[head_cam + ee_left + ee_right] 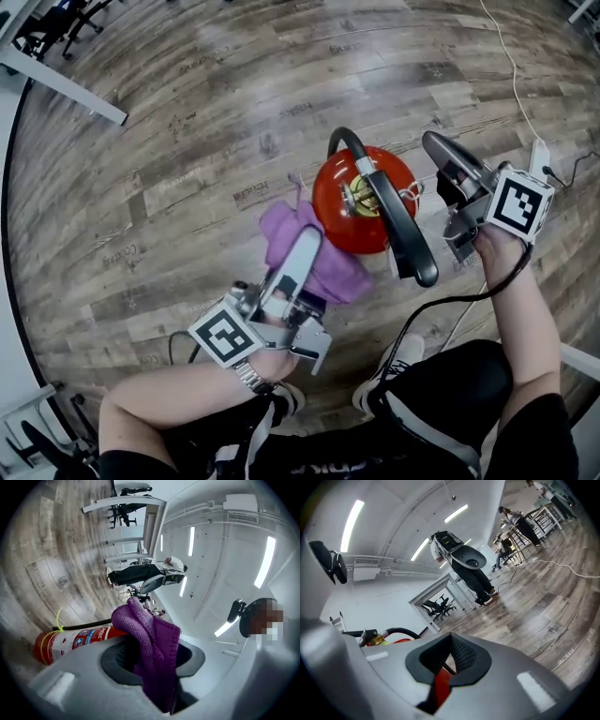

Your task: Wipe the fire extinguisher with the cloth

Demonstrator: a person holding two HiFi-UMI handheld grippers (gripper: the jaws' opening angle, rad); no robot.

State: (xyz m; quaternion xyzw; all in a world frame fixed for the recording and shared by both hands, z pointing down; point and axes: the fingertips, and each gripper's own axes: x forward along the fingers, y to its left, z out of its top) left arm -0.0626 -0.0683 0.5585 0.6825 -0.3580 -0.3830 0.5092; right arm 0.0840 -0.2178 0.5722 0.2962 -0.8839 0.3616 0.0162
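Observation:
A red fire extinguisher [352, 206] stands upright on the wood floor, seen from above, with its black handle [405, 230] and black hose [342, 141] on top. My left gripper [307, 239] reaches in from the lower left, shut on a purple cloth [323, 267] that hangs against the extinguisher's left side. In the left gripper view the cloth [152, 644] bunches out between the jaws of the left gripper [154, 663], with the extinguisher [70, 641] just behind. My right gripper [433, 145] is shut and empty, just right of the extinguisher. Its view shows the right gripper [450, 660] with the valve [375, 639] to its left.
A white cable [511, 66] runs over the floor at the upper right. A white desk bar [66, 84] and office chairs [56, 23] are at the upper left. My shoes [403, 356] stand close below the extinguisher. Another person [145, 571] stands by distant desks.

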